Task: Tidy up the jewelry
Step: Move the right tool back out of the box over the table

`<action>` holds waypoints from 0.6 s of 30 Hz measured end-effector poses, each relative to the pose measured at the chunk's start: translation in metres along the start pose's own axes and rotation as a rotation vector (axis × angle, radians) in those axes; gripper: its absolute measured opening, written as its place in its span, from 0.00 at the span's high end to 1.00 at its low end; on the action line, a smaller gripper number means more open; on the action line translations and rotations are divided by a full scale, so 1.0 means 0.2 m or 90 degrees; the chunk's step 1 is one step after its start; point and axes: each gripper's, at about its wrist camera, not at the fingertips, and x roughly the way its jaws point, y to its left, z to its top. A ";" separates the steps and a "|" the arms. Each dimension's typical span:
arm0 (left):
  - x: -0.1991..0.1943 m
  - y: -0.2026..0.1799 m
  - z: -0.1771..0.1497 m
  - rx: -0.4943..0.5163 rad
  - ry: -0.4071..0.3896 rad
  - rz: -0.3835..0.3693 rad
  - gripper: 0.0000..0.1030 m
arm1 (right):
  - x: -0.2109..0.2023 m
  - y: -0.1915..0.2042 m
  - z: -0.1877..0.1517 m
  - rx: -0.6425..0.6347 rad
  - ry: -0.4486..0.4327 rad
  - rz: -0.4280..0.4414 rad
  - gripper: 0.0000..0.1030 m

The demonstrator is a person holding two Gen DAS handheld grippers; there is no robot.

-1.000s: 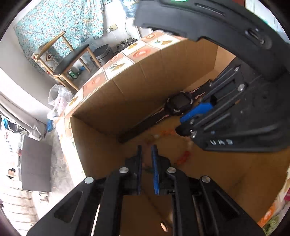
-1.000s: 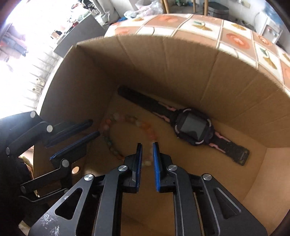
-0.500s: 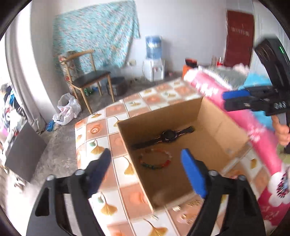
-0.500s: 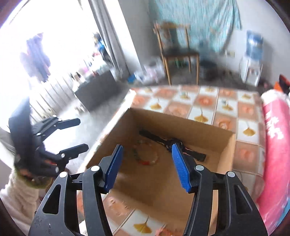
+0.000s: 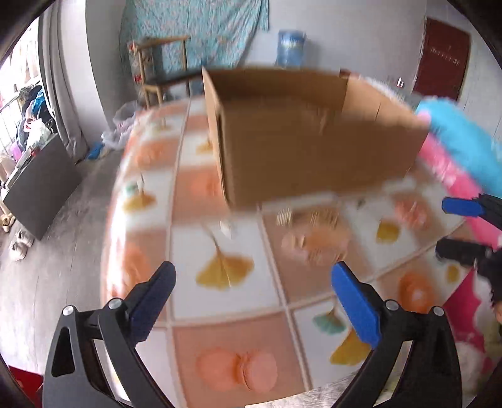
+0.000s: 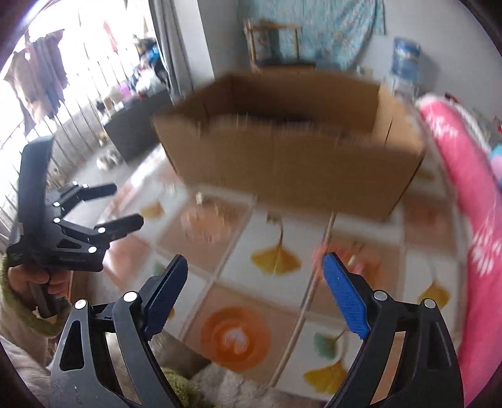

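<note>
Both tongs, left tongs [image 5: 252,281] and right tongs [image 6: 254,273], have just sprung open, empty; the cardboard box [image 5: 313,141] sits ahead on the bench [image 5: 226,282], roughly equidistant.

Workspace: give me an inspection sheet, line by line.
Surface: tiled tabletop with ginkgo-leaf and orange motifs.
Job's things: open cardboard box on the table; contents too blurred to tell. Small bits lie before it, unidentifiable.
Clutter: pink bundle at the right edge.
Grippers: left gripper and right gripper both open and empty, jaws having just been opening; blue fingers spread wide.
Cables: nothing seen.
Surroundings: wooden chair, water dispenser bottle, patterned wall cloth.
</note>
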 end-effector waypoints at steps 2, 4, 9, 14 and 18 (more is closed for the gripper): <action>0.07 -0.02 -0.06 0.002 0.015 0.012 0.05 | 0.06 0.03 -0.02 -0.008 0.017 -0.016 0.18; 0.11 -0.03 -0.12 0.005 0.032 0.008 0.05 | 0.11 0.05 -0.03 -0.013 0.025 -0.034 0.18; 0.10 -0.02 -0.18 0.002 -0.012 0.001 0.05 | 0.19 0.08 -0.04 -0.017 0.063 -0.080 0.15; 0.09 -0.01 -0.20 0.012 -0.042 -0.006 0.05 | 0.22 0.05 -0.05 0.011 0.071 -0.095 0.08; 0.09 -0.01 -0.18 0.016 -0.034 -0.010 0.05 | 0.21 0.04 -0.03 0.042 0.069 -0.113 0.08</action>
